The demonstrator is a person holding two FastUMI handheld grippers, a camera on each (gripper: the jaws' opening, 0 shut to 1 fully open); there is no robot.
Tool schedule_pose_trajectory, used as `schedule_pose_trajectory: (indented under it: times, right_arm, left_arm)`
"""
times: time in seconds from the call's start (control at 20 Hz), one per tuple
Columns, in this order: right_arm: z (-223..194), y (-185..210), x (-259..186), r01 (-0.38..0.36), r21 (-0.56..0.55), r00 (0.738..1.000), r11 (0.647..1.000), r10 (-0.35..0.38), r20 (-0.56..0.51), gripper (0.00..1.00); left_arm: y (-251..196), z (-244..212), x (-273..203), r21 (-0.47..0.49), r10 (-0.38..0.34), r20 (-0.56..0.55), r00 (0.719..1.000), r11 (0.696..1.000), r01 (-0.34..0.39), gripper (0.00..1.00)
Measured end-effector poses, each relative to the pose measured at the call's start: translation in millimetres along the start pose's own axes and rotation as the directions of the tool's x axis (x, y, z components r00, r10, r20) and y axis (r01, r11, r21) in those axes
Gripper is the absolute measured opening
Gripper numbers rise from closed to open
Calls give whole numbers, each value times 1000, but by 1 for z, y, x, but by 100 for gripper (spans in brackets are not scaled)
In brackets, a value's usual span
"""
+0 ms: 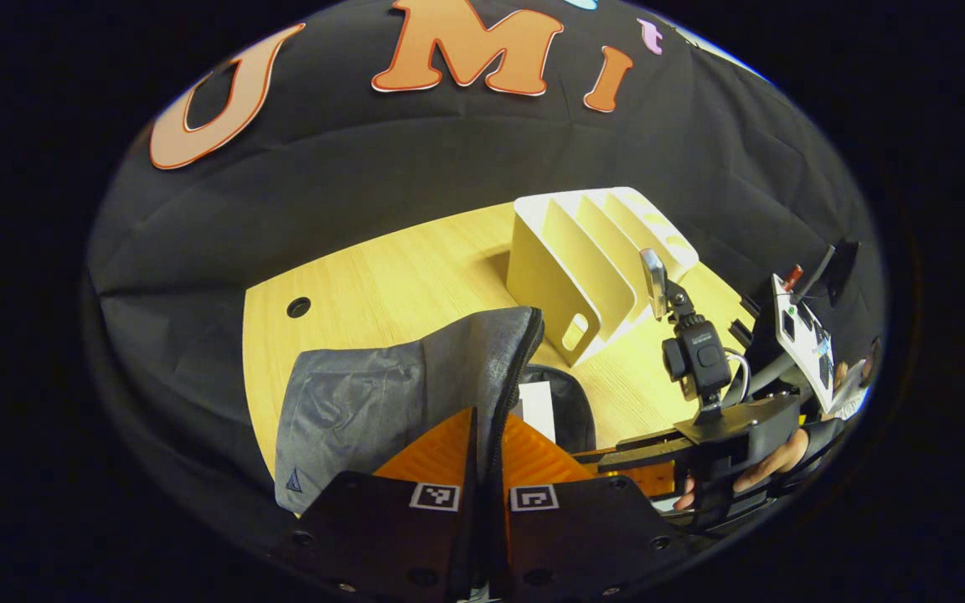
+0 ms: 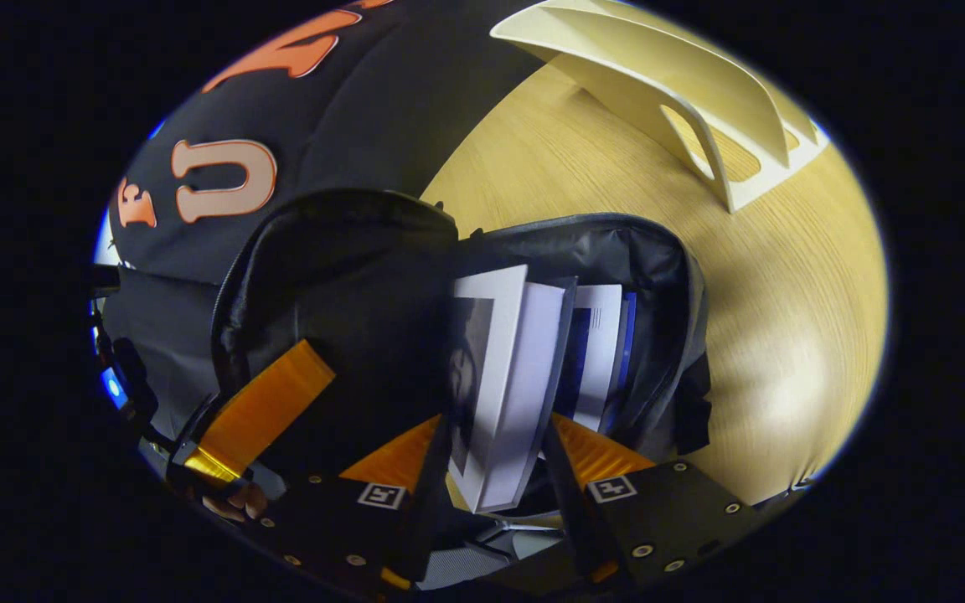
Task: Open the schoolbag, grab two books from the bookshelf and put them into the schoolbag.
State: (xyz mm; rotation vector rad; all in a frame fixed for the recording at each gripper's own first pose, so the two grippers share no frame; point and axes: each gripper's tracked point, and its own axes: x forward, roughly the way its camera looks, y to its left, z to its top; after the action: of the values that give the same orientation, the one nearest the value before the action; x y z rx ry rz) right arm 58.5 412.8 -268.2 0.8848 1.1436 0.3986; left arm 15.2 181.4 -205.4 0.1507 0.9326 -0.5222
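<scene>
2 books [image 2: 524, 377] in schoolbag [image 2: 667, 276].

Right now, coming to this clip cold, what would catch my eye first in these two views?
In the right gripper view, the right gripper holds a white-covered book over the open schoolbag, where another book already stands. In the left gripper view, the left gripper pinches the grey flap of the schoolbag, holding it open. Behind on the wooden table, the cream bookshelf has bare slots.
</scene>
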Motion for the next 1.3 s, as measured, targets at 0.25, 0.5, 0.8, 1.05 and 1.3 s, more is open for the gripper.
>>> schedule_pose_trajectory:
  times: [0.25,0.5,0.8,1.05,1.3]
  right_arm:
    - [27,-10,-38,-1,-79,999,997,4,32,92]
    - [66,-35,-87,63,-176,993,982,-44,109,96]
    - [120,-52,-144,157,-289,964,944,-83,253,98]
    - [176,-53,-215,294,-424,886,856,-78,457,98]
    - [209,-35,-289,410,-538,800,737,-7,600,98]
  left_arm:
    - [-15,-6,-1,-64,62,14,998,996,-61,52]
    - [-31,-11,3,-159,124,26,992,980,-118,96]
    - [-64,22,1,-205,194,134,972,965,-164,98]
    - [-102,68,-18,-260,293,293,910,940,-219,98]
    - [-147,120,-52,-285,400,458,794,912,-295,98]
